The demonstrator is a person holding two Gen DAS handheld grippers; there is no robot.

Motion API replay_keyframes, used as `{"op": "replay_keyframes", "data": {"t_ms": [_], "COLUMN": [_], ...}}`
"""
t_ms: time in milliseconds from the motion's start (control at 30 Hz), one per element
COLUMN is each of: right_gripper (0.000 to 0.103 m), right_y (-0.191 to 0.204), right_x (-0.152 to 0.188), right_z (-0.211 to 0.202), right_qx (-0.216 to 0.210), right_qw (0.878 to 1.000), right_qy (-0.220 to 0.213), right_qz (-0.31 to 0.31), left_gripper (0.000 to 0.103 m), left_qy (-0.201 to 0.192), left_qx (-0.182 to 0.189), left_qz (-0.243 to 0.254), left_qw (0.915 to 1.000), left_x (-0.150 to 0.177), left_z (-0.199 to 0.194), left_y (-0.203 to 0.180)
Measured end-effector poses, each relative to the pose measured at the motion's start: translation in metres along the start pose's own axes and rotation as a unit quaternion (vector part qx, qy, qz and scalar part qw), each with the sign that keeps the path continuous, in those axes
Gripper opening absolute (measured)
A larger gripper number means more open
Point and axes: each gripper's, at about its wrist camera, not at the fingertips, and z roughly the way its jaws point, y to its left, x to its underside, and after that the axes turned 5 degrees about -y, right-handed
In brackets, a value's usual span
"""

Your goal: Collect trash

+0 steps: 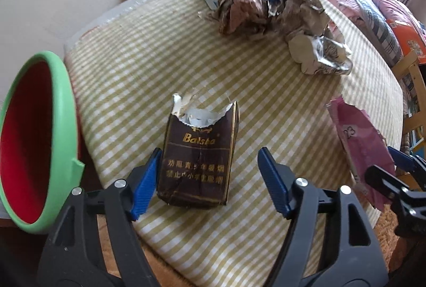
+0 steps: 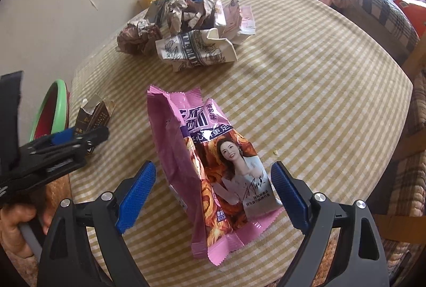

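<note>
Cigarette pack [image 1: 198, 154] torn open, foil showing; red bin [image 1: 26, 143] beside.

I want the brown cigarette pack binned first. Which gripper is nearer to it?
Left. The left gripper is open around the brown cigarette pack, one finger on each side. The right gripper sits farther right, open around the pink snack bag.

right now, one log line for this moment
left gripper open around brown cigarette pack | right gripper open around pink snack wrapper
</note>
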Motion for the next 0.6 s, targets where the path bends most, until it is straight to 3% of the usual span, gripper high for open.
{"op": "replay_keyframes", "data": {"t_ms": [33,100,167,400,433,467,600], "right_gripper": [0.084,0.079,0.074,0.073,0.070,0.059,0.053], "right_y": [0.000,0.000,-0.001,-0.001,-0.001,-0.001,0.004], "right_x": [0.000,0.001,0.003,0.006,0.007,0.007,0.004], "right_z": [0.000,-0.002,-0.004,0.000,0.000,-0.003,-0.020], "right_qx": [-0.001,-0.002,-0.005,-0.005,-0.005,-0.004,-0.006], "right_qw": [1.000,1.000,1.000,1.000,1.000,1.000,0.999], "right_qy": [0.000,-0.003,-0.005,0.005,0.003,0.000,-0.036], "right_qz": [0.000,0.002,0.005,0.007,0.006,0.005,0.000], "left_gripper": [0.068,0.051,0.050,0.048,0.048,0.048,0.048], "left_qy": [0.001,-0.003,-0.003,-0.012,-0.018,-0.026,-0.072], "left_qx": [-0.001,-0.013,-0.012,-0.006,-0.007,-0.010,-0.018], "left_qz": [0.002,0.010,0.010,-0.005,-0.008,-0.008,-0.006], "left_qw": [1.0000,0.9999,0.9999,0.9999,0.9998,0.9996,0.9972], "left_x": [0.000,0.000,-0.001,0.000,0.000,0.000,0.001], "left_z": [0.002,0.003,0.003,-0.009,-0.014,-0.021,-0.060], "left_y": [-0.001,-0.003,-0.002,0.005,0.006,0.006,0.008]}}
